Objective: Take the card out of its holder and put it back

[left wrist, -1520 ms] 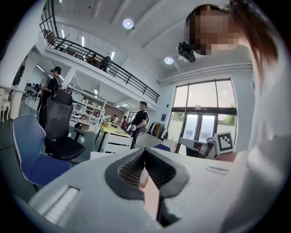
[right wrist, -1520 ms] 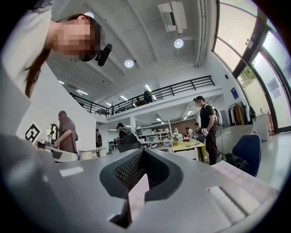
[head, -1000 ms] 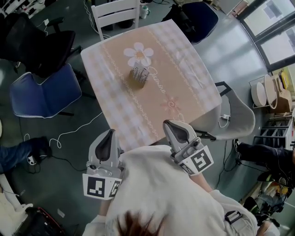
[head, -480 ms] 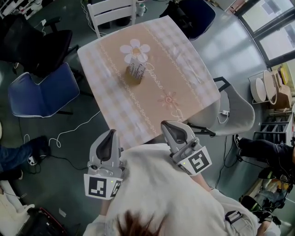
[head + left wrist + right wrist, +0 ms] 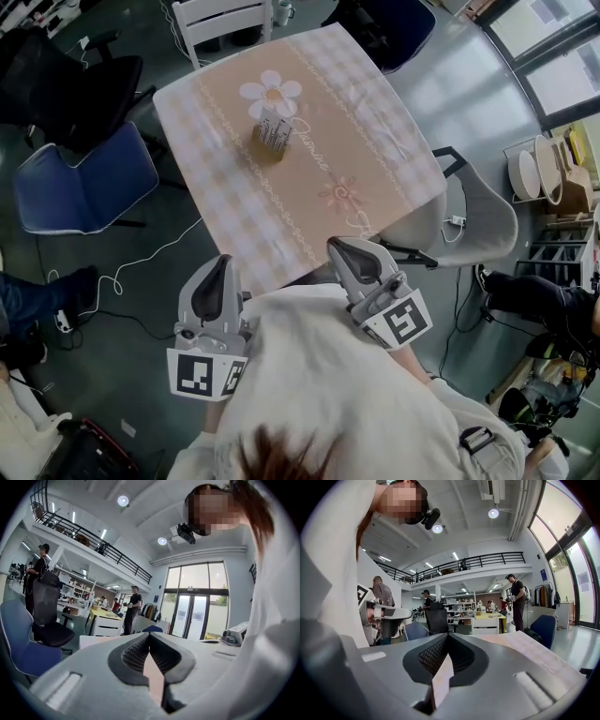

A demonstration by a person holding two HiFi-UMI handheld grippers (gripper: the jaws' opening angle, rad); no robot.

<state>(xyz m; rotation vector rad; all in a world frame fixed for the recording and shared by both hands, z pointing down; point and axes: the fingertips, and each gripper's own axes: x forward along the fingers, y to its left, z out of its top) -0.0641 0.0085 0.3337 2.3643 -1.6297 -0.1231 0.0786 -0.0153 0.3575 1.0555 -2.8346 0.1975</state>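
A small brown card holder with white cards upright in it stands on the far half of the peach checked table, beside a printed daisy. Both grippers are held close to the person's chest, short of the table's near edge and far from the holder. My left gripper is shut with nothing in it, its ribbed pads meeting at the tip. My right gripper is also shut and holds nothing. Only the tablecloth shows through the slit behind each tip.
A white chair stands at the table's far side. To the left are a blue chair and a black one, to the right a grey chair. Cables lie on the floor at left. Other people stand in the background.
The table and holder have slid slightly up and left in the head view. Both grippers stay by the chest, shut as before.
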